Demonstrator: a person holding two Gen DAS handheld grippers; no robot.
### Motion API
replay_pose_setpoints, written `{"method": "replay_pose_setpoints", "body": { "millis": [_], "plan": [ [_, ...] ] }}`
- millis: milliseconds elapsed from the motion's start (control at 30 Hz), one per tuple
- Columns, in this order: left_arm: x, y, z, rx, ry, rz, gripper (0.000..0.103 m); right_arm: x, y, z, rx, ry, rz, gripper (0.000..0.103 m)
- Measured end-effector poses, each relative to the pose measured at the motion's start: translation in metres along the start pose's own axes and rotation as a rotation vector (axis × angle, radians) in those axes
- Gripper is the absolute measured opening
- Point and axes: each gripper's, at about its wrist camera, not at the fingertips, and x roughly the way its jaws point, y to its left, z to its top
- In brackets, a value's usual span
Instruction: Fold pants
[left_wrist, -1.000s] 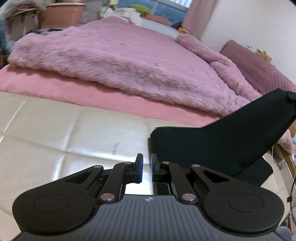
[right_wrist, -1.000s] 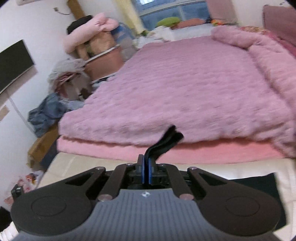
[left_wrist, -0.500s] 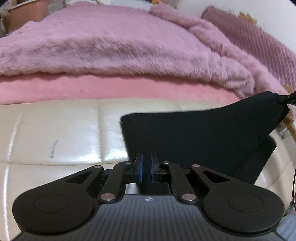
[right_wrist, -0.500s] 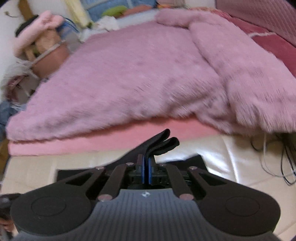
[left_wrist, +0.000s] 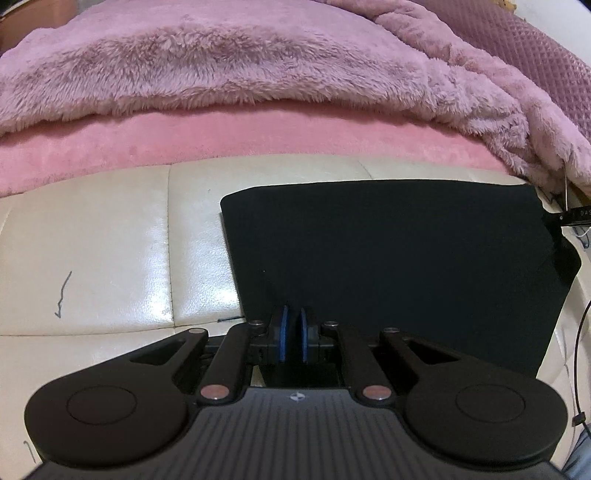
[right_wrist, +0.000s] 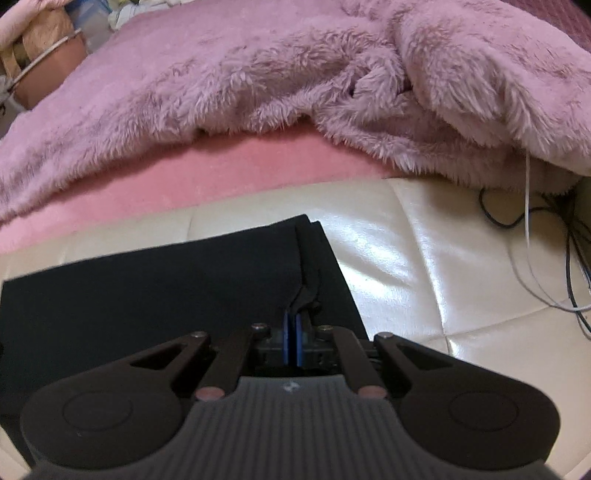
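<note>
The black pants (left_wrist: 388, 251) lie folded and nearly flat on a cream leather bench (left_wrist: 110, 258) at the foot of a bed. My left gripper (left_wrist: 291, 332) is shut on the near left edge of the pants, with dark cloth between its blue pads. In the right wrist view the pants (right_wrist: 147, 295) spread to the left, and my right gripper (right_wrist: 291, 339) is shut on their right edge. A small pinched fold of cloth (right_wrist: 306, 291) sticks out just past its fingertips. A black part of the right gripper shows at the far right of the left wrist view.
A fluffy purple blanket (left_wrist: 258, 55) lies over a pink sheet (left_wrist: 258, 136) right behind the bench. Loose cables (right_wrist: 554, 240) hang off the bench's right end (right_wrist: 424, 277). Bare cream leather stretches left of the pants.
Both grippers have come down toward the bench, still shut on the pants. The raised right corner of the pants has dropped, and the cloth now lies flat.
</note>
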Motion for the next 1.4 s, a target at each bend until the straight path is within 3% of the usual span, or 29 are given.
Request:
{"method": "replay_pose_setpoints", "body": {
  "millis": [67,200,333,467,700,767,833,900,967,1200,1400],
  "plan": [
    [-0.001,0.001,0.0,0.004,-0.001,0.001,0.007,-0.007,0.006,0.002,-0.02,-0.032,-0.01,0.0],
    [-0.002,0.0,0.0,0.003,-0.003,0.0,0.007,-0.061,0.037,0.007,-0.165,-0.232,-0.012,0.0],
    [-0.002,-0.001,-0.001,0.007,-0.007,0.003,0.008,-0.032,0.047,-0.003,-0.264,-0.141,-0.171,0.0],
    [-0.002,-0.002,-0.002,0.012,-0.014,0.007,0.011,-0.001,0.044,-0.015,-0.27,-0.09,-0.223,0.0],
    [-0.009,-0.002,-0.012,0.026,-0.025,0.0,0.017,0.011,0.041,-0.015,-0.26,-0.081,-0.241,0.0],
    [-0.014,-0.006,-0.02,0.072,-0.014,0.003,0.019,0.006,0.04,-0.015,-0.266,-0.085,-0.261,0.014],
    [-0.022,-0.012,-0.033,0.13,-0.001,0.013,0.024,-0.001,0.038,-0.017,-0.26,-0.093,-0.295,0.021],
    [-0.029,-0.018,-0.047,0.179,0.013,0.033,0.031,-0.009,0.036,-0.02,-0.24,-0.103,-0.332,0.021],
    [-0.036,-0.019,-0.06,0.19,0.024,0.036,0.032,-0.019,0.034,-0.023,-0.21,-0.127,-0.352,0.021],
    [-0.059,0.001,-0.064,0.069,0.023,-0.038,0.038,-0.06,0.064,-0.051,-0.19,-0.234,-0.275,0.021],
    [-0.052,0.034,-0.046,-0.224,-0.036,-0.171,0.042,-0.072,0.12,-0.079,-0.219,-0.28,-0.071,0.021]
  ]
}}
